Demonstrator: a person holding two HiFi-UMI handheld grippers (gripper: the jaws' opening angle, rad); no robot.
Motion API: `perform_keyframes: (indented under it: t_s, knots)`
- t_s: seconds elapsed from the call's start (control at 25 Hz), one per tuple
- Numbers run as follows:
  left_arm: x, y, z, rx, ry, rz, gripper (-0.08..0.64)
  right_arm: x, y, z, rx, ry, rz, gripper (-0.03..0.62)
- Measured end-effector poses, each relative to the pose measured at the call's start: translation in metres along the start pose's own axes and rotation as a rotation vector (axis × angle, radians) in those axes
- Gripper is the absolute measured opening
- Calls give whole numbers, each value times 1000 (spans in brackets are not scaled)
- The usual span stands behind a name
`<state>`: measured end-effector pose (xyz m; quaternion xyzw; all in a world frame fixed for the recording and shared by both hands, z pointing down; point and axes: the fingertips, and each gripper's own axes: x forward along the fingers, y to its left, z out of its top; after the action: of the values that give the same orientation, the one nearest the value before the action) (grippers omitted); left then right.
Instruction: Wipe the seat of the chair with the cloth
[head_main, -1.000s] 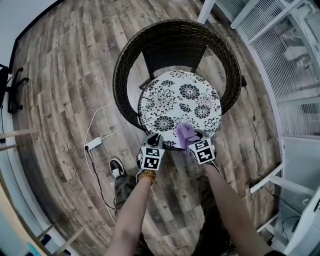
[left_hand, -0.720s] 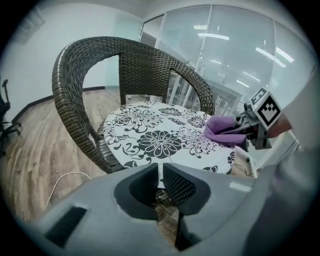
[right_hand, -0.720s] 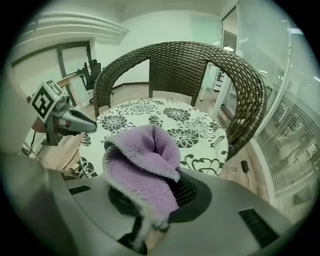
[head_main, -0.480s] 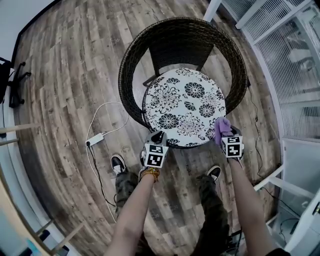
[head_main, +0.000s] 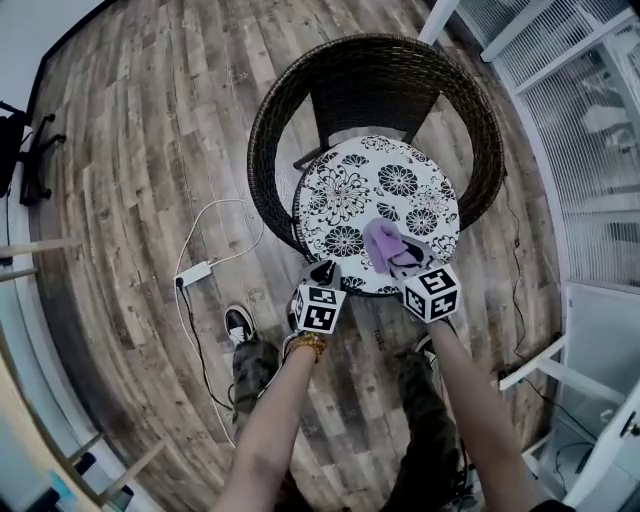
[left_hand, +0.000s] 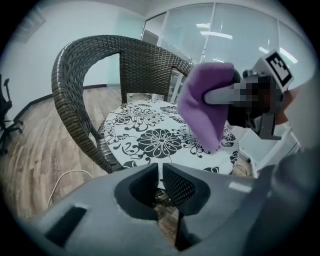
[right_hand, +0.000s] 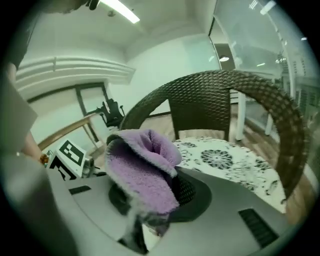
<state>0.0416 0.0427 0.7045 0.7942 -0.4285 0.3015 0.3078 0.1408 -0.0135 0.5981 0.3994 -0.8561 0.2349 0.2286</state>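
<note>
Right claw (head_main: 402, 260) has swung the cloth (head_main: 380, 241) back over the seat (head_main: 345, 190).

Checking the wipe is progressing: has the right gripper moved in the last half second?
Yes. The right gripper with the cloth swung leftward, from the right edge of the seat cushion to its front middle.

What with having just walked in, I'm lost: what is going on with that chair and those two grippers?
A person stands at a wicker chair with a gripper in each hand. The right gripper is shut on a purple cloth, held over the front part of the flower-patterned seat; from the left gripper view the cloth seems to hang just above it, not pressed down. The left gripper is at the seat's front edge, jaws together and empty.
</note>
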Motion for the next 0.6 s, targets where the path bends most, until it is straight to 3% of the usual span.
perform_keyframes:
  t_s: [0.08,0.2,0.36,0.6]
  knots:
    - [0,-1,-2,-14,6,0,40,30,32,1,31,34,97,74]
    - [0,2,0,-20,-3,16,40,69,58,-10,56,118,165,74]
    - [5,-5,4,-48,-11,16,38,91,55,-42,12,237,121,74]
    - [0,2,0,-93,12,13,31,89,22,-58,18,305,29,75]
